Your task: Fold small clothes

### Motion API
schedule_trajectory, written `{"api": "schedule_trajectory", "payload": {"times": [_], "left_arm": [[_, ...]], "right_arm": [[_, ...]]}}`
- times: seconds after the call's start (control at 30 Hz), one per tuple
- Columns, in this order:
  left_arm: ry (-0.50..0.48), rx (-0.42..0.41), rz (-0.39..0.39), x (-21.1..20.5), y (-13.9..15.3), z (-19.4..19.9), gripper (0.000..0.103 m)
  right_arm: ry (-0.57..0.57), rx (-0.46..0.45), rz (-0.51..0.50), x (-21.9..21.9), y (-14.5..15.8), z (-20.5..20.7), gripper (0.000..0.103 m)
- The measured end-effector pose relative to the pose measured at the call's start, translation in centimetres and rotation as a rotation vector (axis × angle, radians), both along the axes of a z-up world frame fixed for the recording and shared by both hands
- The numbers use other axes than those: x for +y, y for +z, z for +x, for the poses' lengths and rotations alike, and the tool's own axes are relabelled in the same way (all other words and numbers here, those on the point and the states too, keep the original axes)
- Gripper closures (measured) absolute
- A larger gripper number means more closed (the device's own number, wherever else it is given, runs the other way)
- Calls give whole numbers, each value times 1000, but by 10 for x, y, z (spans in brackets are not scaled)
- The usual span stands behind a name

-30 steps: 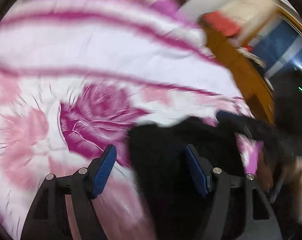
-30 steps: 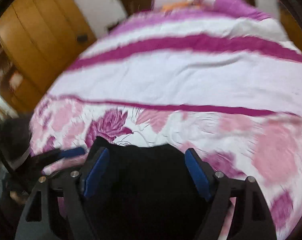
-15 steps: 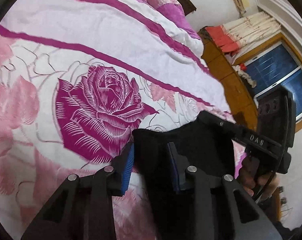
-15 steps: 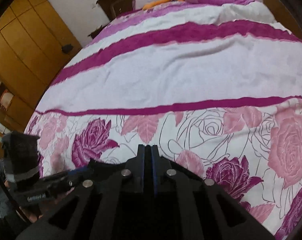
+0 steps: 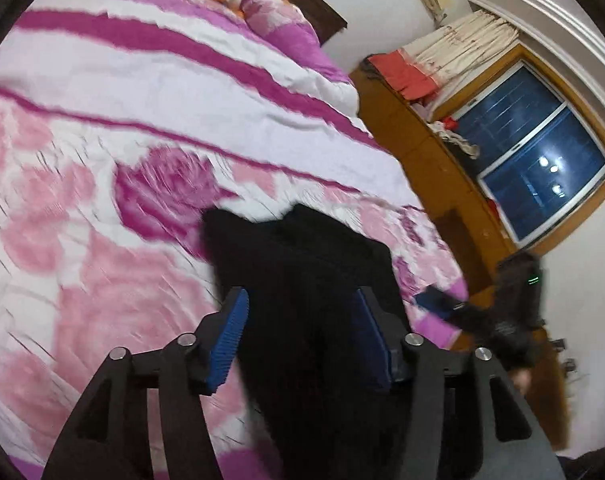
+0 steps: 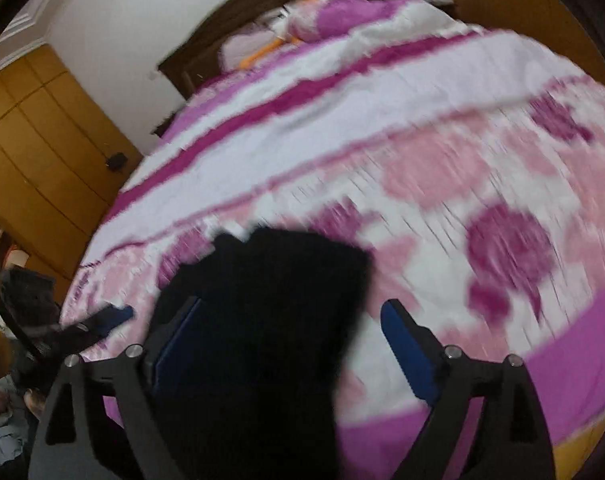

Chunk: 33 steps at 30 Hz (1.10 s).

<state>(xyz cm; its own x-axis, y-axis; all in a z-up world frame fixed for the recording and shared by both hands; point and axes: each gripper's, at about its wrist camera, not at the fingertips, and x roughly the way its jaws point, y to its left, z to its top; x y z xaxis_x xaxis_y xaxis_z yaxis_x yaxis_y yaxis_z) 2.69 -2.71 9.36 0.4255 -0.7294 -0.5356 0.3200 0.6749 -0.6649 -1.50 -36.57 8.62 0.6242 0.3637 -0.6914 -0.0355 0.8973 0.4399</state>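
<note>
A small black garment [image 5: 302, 260] lies bunched on the pink-and-white rose bedspread [image 5: 142, 100], close to the bed's near edge. My left gripper [image 5: 300, 296] straddles it, and its jaws are opening; the left blue pad [image 5: 230, 336] stands clear of the cloth. In the right wrist view the same black garment [image 6: 286, 264] sits between the fingers of my right gripper [image 6: 292, 302], whose jaws are also opening wide, the right pad [image 6: 406, 348] well off the cloth. Each gripper shows at the edge of the other's view, the right gripper [image 5: 434, 304] and the left gripper [image 6: 114, 316].
The bedspread [image 6: 382, 100] runs back to pillows [image 6: 342, 12] and a dark headboard [image 6: 262, 12]. A wooden wardrobe [image 6: 34, 140] stands on one side of the bed. On the other side are a wooden cabinet [image 5: 422, 152], a red cloth [image 5: 402, 72], curtains [image 5: 454, 40] and a dark window [image 5: 534, 160].
Half a second ago both grippers were pinched on the black garment; now both stand wide apart around it. Both views have swung and blurred, and the right view has tilted.
</note>
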Motion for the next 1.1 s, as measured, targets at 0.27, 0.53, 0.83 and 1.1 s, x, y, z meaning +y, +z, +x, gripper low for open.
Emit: {"api": "schedule_trajectory", "payload": {"times": [0.27,0.53,0.83,1.1], "left_arm": [[44,140,-11,-23,-44,13,45],[9,177,-107,-30,-54,18,61],[7,72,-45,-43,-27,7,72],[-21,-102,38,-65,3,3,72]], "right_arm": [[5,53,193,-6,-74,6,0],[114,95,291,14,-77,18,21],[130,93,386,34,-83,29,70],[133,16,390,46,-67,26,73]]}}
